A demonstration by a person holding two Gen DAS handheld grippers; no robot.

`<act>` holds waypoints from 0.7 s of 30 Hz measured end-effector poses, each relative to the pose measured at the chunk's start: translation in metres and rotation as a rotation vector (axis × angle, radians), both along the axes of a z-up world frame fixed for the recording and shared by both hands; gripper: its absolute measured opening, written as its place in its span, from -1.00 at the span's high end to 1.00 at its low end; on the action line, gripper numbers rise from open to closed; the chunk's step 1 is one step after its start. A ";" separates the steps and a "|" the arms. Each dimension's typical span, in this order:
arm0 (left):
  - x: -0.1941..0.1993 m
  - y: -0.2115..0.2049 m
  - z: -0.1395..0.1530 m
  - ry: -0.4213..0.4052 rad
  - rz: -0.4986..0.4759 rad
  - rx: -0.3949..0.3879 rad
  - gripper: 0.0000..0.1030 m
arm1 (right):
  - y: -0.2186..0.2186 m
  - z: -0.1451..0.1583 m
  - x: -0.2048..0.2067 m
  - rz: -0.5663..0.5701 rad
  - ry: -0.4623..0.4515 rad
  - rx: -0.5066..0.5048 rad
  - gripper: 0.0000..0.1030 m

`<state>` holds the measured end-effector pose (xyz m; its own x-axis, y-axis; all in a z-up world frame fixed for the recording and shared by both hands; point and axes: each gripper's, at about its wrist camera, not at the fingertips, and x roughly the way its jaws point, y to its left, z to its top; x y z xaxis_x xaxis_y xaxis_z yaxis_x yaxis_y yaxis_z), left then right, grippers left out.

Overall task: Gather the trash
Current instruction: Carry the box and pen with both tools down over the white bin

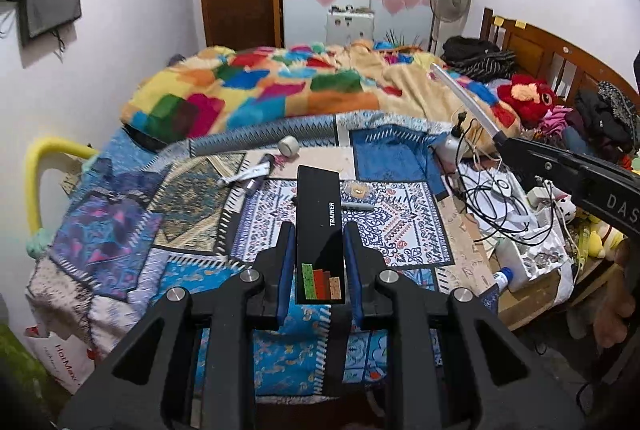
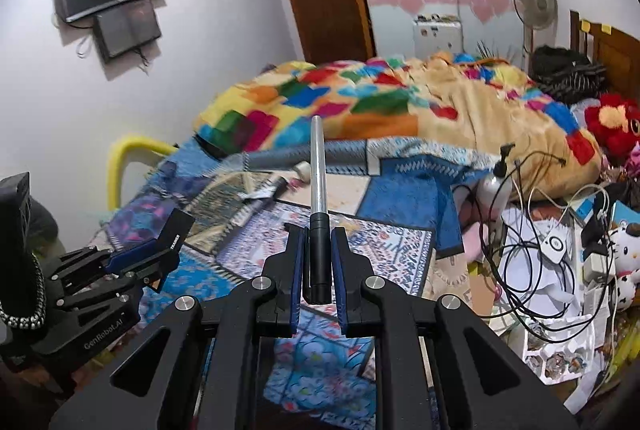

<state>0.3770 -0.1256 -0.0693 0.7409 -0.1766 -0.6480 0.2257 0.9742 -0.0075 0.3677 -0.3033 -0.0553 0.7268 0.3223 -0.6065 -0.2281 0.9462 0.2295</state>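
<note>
My left gripper (image 1: 319, 230) is shut on a long black box (image 1: 319, 222) marked TRAINER, held upright above the patterned bedspread (image 1: 200, 198). It also shows at the left in the right wrist view (image 2: 172, 238). My right gripper (image 2: 319, 230) is shut on a black tube with a clear plastic shaft (image 2: 319, 190) that points away from me. That tube shows in the left wrist view (image 1: 468, 98) at the right. Small litter lies on the bedspread: a roll of tape (image 1: 289, 145), a wrapper and tube (image 1: 252, 176), and a small clear packet (image 1: 357, 189).
A colourful blanket (image 1: 280, 86) is heaped at the back of the bed. Cables, papers and a white pump bottle (image 1: 450, 142) crowd the right side, with plush toys (image 1: 528, 96) and clothes by the headboard. A yellow rail (image 1: 36, 170) stands left. A shopping bag (image 1: 60, 354) sits below.
</note>
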 end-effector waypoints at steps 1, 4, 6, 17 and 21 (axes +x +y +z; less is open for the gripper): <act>-0.008 0.002 0.005 -0.011 0.003 -0.001 0.56 | 0.003 0.006 -0.007 0.006 -0.014 0.001 0.76; -0.031 0.011 0.017 -0.038 0.011 -0.014 0.56 | 0.010 0.017 -0.023 0.023 -0.036 0.002 0.76; -0.045 0.016 0.023 -0.056 0.023 -0.016 0.56 | 0.015 0.023 -0.034 0.036 -0.047 0.003 0.76; -0.111 0.079 0.042 -0.106 0.128 -0.058 0.56 | 0.059 0.040 -0.081 0.139 -0.085 0.002 0.76; -0.130 0.110 0.042 -0.106 0.155 -0.084 0.56 | 0.081 0.042 -0.097 0.185 -0.089 0.003 0.76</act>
